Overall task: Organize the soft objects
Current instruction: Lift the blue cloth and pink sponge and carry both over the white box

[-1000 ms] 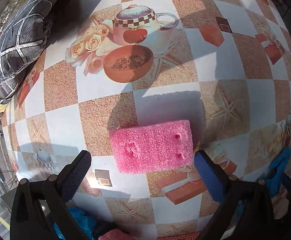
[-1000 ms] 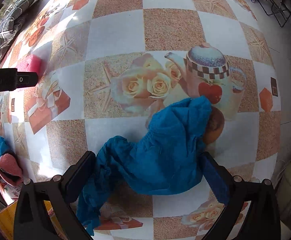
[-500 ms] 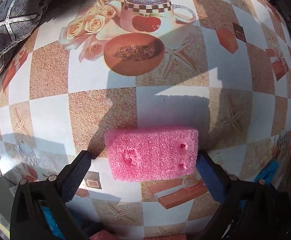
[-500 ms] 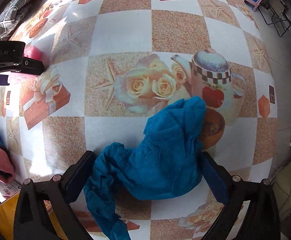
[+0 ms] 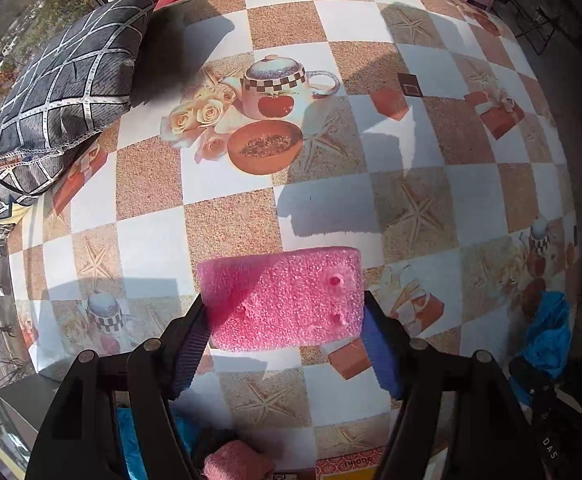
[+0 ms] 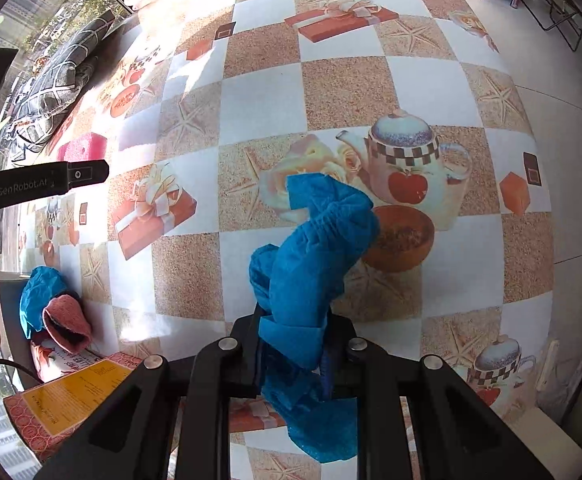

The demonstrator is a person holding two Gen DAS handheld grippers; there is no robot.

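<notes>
Hidden/cut off: the lower end of the blue cloth (image 6: 315, 264) runs down behind the right gripper (image 6: 293, 344) frame, so how much hangs below can't be read. In the left wrist view, the near underside of the pink sponge (image 5: 285, 300) is out of sight, and its left part sits in shadow. Below the left gripper (image 5: 287, 320), between its arms, only scraps show: a bit of blue fabric and a pinkish-red cloth (image 5: 237, 464), both cropped by the frame edge. The dark patterned cushion (image 5: 59, 100) far up-left of the left gripper is clipped at the image border.

Left gripper: points straight down at the checked tablecloth (image 5: 471, 200). Jaws have just been closing; the pads now press both short ends of the pink sponge, which sits square between the fingertips, with its shadow cast on the cloth ahead of it.

Right gripper: points steeply down. Jaws have just been closing and are now pinched nearly together on a bunched fold of the blue cloth; the rest of the cloth stands up ahead of the fingertips, over the printed teapot and bowl.

In the right wrist view the left gripper's body shows far to the left.
</notes>
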